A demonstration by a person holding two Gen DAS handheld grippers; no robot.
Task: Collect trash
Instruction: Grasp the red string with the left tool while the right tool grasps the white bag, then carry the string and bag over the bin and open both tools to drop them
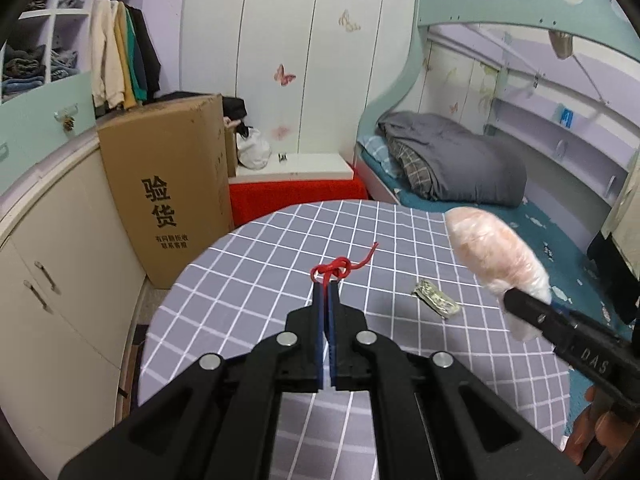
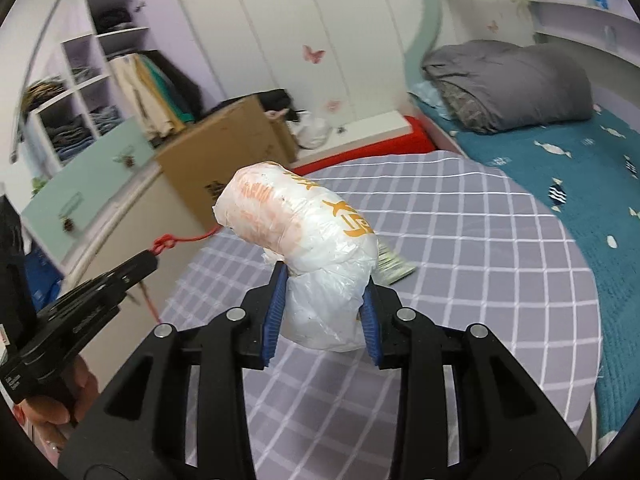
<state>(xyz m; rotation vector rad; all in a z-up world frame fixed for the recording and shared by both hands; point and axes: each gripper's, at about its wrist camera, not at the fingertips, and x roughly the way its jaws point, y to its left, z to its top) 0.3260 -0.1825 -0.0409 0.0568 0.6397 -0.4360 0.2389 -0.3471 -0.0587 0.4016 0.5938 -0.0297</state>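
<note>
My left gripper [image 1: 327,286] is shut on a knotted red string [image 1: 334,269], pinched between its blue pads above the grey checked tablecloth [image 1: 248,280]. In the right wrist view the left gripper [image 2: 150,258] holds the string [image 2: 176,240] in the air at the left, with one end trailing down. My right gripper [image 2: 325,276] is shut on a crumpled white plastic bag with orange print [image 2: 304,220], lifted off the table [image 2: 480,260]. The bag [image 1: 492,256] and right gripper [image 1: 516,300] also show at the right of the left wrist view. A crumpled foil wrapper [image 1: 437,299] lies on the cloth, partly hidden behind the bag [image 2: 394,266].
A tall cardboard box [image 1: 168,184] stands beyond the table's left side, beside a cream cabinet [image 1: 60,280]. A red-covered low bench [image 1: 296,196] is behind the table. A bunk bed with a grey duvet [image 1: 452,156] and teal sheet lies to the right.
</note>
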